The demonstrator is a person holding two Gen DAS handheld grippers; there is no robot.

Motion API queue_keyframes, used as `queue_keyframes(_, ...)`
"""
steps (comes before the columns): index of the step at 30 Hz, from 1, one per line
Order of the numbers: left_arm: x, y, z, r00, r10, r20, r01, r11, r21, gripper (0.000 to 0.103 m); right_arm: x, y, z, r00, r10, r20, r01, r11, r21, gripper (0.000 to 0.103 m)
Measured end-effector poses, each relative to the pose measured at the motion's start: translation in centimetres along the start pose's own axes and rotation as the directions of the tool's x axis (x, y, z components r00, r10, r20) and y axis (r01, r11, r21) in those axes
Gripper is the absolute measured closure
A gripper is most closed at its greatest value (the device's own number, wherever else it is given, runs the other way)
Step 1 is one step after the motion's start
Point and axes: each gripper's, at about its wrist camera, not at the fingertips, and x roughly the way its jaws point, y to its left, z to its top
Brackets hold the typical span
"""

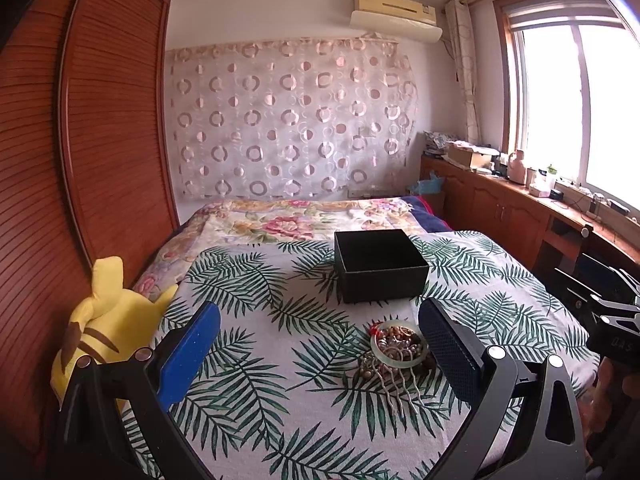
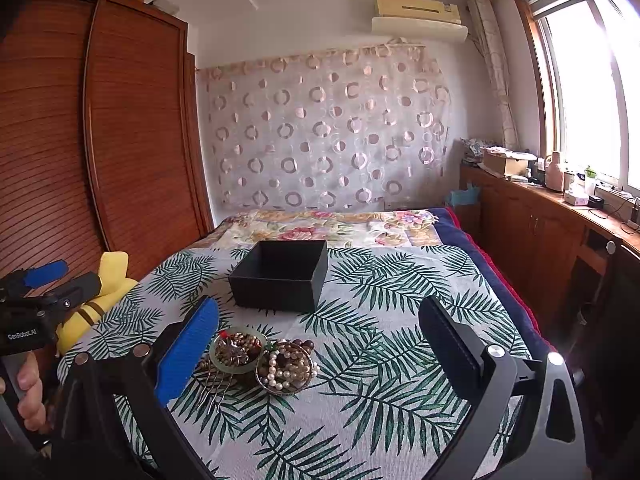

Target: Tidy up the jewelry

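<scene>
here the jewelry pile (image 2: 264, 360) lies just ahead of the right gripper (image 2: 320, 344), toward its blue finger; both grippers' jaws are spread, holding nothing; left gripper (image 1: 320, 344) similarly near.

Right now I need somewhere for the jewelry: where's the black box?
The black box sits open on the leaf-print cloth, just beyond the jewelry pile.

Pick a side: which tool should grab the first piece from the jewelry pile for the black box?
Probably right. Its open tool has the pearl-filled bangle between its fingers, with the black box straight ahead. The open left tool sees the jewelry pile crowding its right finger.
</scene>
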Motion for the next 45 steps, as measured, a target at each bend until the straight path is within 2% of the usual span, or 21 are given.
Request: queue_keyframes(45, 0.23, -0.13, 0.08, 1.000, -0.003, 0.010, 0.003, 1.000, 0.003, 0.007, -0.13, 0.16, 0.16, 1.000, 0.005, 0.003, -0.005, 1.000, -0.002, 0.002)
